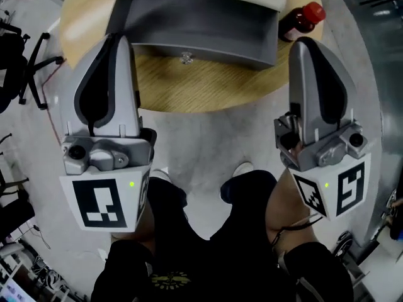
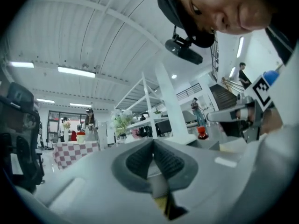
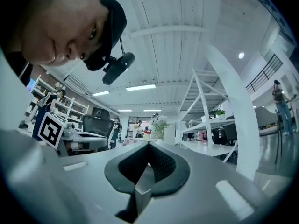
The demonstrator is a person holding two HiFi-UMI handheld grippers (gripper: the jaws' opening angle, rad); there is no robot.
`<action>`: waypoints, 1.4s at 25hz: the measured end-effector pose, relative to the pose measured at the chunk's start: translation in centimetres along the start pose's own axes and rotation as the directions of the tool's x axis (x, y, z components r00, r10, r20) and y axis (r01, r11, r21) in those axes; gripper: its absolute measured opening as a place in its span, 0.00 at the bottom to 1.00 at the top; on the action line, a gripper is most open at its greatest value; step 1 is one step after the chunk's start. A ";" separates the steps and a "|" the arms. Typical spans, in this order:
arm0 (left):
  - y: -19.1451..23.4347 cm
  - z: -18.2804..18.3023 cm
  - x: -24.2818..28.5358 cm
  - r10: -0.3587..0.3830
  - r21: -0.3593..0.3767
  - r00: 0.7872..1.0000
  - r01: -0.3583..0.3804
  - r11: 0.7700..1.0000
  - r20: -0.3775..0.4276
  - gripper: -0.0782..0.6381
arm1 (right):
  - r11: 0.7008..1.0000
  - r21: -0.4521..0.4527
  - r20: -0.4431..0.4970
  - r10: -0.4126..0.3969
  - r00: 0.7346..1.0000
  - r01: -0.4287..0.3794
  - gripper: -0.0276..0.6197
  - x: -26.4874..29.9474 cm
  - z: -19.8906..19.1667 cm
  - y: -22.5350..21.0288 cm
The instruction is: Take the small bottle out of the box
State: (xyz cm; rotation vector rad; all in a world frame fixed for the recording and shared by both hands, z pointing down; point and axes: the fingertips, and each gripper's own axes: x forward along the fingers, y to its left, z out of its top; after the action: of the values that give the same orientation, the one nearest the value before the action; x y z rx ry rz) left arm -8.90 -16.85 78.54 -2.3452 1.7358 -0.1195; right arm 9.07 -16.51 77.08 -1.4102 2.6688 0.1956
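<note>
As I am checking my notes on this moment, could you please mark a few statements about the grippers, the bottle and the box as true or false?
1. The left gripper and the right gripper are both shut, with nothing between their fingers. True.
2. The grey box sits on a wooden table. True.
3. The red-capped bottle is held by the right gripper. False: it stands on the table beside the grey box, untouched.
4. The left gripper grips the grey box. False: it is empty and held in the air on the person's side of the box.
</note>
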 end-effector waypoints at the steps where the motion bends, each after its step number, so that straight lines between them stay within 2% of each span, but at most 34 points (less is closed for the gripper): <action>1: 0.3 0.3 0.3 0.002 0.000 1.000 -0.002 1.000 -0.013 0.11 | 1.000 0.017 -0.016 -0.006 1.000 0.006 0.05 0.4 -0.1 -0.5; 3: 1.3 1.7 1.5 0.003 0.002 0.998 -0.003 1.000 -0.068 0.11 | 0.999 0.033 -0.073 -0.024 0.997 0.026 0.05 1.9 1.2 -1.8; 7: 4.7 7.4 4.8 -0.013 -0.001 0.984 0.013 1.000 -0.178 0.11 | 0.998 0.040 -0.190 -0.032 0.981 0.040 0.05 6.2 7.3 -3.9; 12: 6.0 12.2 5.1 -0.033 -0.033 0.967 0.026 0.999 -0.254 0.11 | 0.997 0.062 -0.284 -0.021 0.959 0.040 0.05 7.4 11.8 -4.0; 19: 6.2 18.7 3.1 -0.056 -0.064 0.959 0.040 0.997 -0.276 0.11 | 0.998 0.064 -0.341 -0.005 0.940 0.028 0.05 7.0 18.0 -2.5; 24: 7.0 22.5 1.0 -0.074 -0.124 0.949 0.037 0.992 -0.307 0.11 | 0.997 0.068 -0.352 0.007 0.936 0.019 0.05 6.3 23.1 -1.4; 29: 9.1 27.0 -1.4 -0.065 -0.186 0.949 0.007 0.983 -0.309 0.11 | 0.996 0.078 -0.364 -0.002 0.931 0.033 0.05 5.1 28.0 1.0; 35: 10.9 32.4 -4.0 -0.102 -0.161 0.960 0.061 0.985 -0.260 0.11 | 0.993 0.099 -0.370 -0.024 0.929 0.065 0.05 3.9 32.8 4.0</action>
State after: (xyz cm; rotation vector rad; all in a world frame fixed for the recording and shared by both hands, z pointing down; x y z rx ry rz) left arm -13.92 -11.89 44.85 -2.6156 1.8236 -0.3454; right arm 4.98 -11.97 44.33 -1.6081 2.8751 -0.2440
